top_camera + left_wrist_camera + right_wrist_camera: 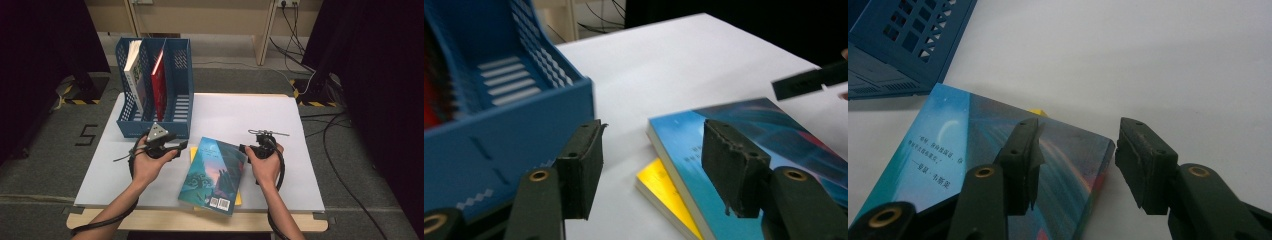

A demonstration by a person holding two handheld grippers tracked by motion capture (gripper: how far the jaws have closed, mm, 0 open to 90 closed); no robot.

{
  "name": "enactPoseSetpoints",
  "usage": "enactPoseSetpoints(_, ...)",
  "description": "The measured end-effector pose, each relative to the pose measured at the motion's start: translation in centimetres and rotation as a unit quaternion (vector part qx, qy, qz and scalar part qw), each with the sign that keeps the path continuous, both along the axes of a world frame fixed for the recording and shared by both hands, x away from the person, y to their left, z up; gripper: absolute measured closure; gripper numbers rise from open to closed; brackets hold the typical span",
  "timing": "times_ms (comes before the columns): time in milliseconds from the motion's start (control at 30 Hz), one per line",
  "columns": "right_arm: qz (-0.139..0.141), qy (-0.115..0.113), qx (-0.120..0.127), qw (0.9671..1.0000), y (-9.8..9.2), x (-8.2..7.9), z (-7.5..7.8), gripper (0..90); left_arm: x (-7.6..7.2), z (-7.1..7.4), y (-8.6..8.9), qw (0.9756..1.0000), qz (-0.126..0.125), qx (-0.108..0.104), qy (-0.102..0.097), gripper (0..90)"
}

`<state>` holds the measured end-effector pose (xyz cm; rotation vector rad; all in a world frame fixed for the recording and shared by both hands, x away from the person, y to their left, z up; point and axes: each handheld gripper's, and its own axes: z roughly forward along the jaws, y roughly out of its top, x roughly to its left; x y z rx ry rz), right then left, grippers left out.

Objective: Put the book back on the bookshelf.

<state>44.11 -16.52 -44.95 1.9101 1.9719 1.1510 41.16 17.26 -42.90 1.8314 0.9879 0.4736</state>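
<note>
Glossy paper book, plastic rack

On a table, one book lies atop another, with a rack holding two upright books behind, to the left.

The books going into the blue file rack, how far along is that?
Two books, a white one and a red one, already stand in the blue file rack. In hand: the left gripper and right gripper, both open, flank the blue book, not gripping yet. Left: that book, then the yellow book lying under it.
</note>
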Motion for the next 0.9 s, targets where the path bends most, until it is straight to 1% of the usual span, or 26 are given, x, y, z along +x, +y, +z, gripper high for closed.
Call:
enactPoseSetpoints(67, 0.002, 0.005, 0.002, 1.0, 0.0, 0.1, 0.0, 51.6, 0.0, -0.5, -0.4, 0.9999, -0.005, 0.005, 0.011, 41.2)
enactPoseSetpoints(200, 0.004, 0.017, 0.003, 0.9999, 0.0, 0.3, -0.2, 51.2, 0.0, -1.2, -1.1, 0.9995, -0.013, 0.005, 0.027, 41.2)
enactPoseSetpoints(233, 0.005, 0.015, 0.002, 0.9999, 0.0, 0.4, -0.4, 51.0, 0.0, -1.3, -1.2, 0.9994, -0.017, 0.005, 0.029, 41.2)
enactPoseSetpoints(300, 0.004, 0.026, 0.007, 0.9996, 0.0, 0.4, -0.5, 50.8, 0.1, -1.6, -1.5, 0.999, -0.022, 0.007, 0.037, 41.2)
enactPoseSetpoints(400, 0.01, 0.032, 0.008, 0.9994, 0.1, 0.6, -0.8, 50.4, 0.2, -2.0, -1.9, 0.9987, -0.027, 0.012, 0.043, 41.1)
enactPoseSetpoints(467, 0.011, 0.039, 0.012, 0.9991, 0.2, 0.7, -0.9, 50.1, 0.2, -2.2, -2.1, 0.9983, -0.031, 0.01, 0.049, 41.1)
enactPoseSetpoints(633, 0.012, 0.045, 0.01, 0.9989, 0.2, 1.0, -1.1, 49.3, 0.2, -2.8, -2.7, 0.9975, -0.04, 0.01, 0.057, 41.1)
enactPoseSetpoints(667, 0.013, 0.051, 0.013, 0.9985, 0.2, 1.2, -1.1, 48.6, 0.3, -3.1, -3.0, 0.997, -0.043, 0.007, 0.064, 41.1)
enactPoseSetpoints(700, 0.013, 0.051, 0.013, 0.9985, 0.2, 1.2, -1.1, 48.6, 0.3, -3.1, -3.0, 0.997, -0.043, 0.007, 0.064, 41.1)
enactPoseSetpoints(767, 0.015, 0.059, 0.017, 0.998, 0.1, 1.4, -1.3, 46.6, 0.5, -3.6, -3.3, 0.9963, -0.045, 0.003, 0.073, 41.0)
enactPoseSetpoints(800, 0.015, 0.065, 0.021, 0.9975, 0.1, 1.5, -1.3, 46.0, 0.5, -3.6, -3.3, 0.9963, -0.045, 0.003, 0.073, 41.0)
enactPoseSetpoints(833, 0.019, 0.064, 0.021, 0.9975, 0.1, 1.6, -1.4, 45.6, 0.5, -3.9, -3.3, 0.9958, -0.044, 0.004, 0.08, 41.0)
enactPoseSetpoints(900, 0.019, 0.065, 0.023, 0.9974, 0.0, 1.7, -1.4, 45.2, 0.6, -4.0, -3.3, 0.9956, -0.044, 0.004, 0.083, 40.9)
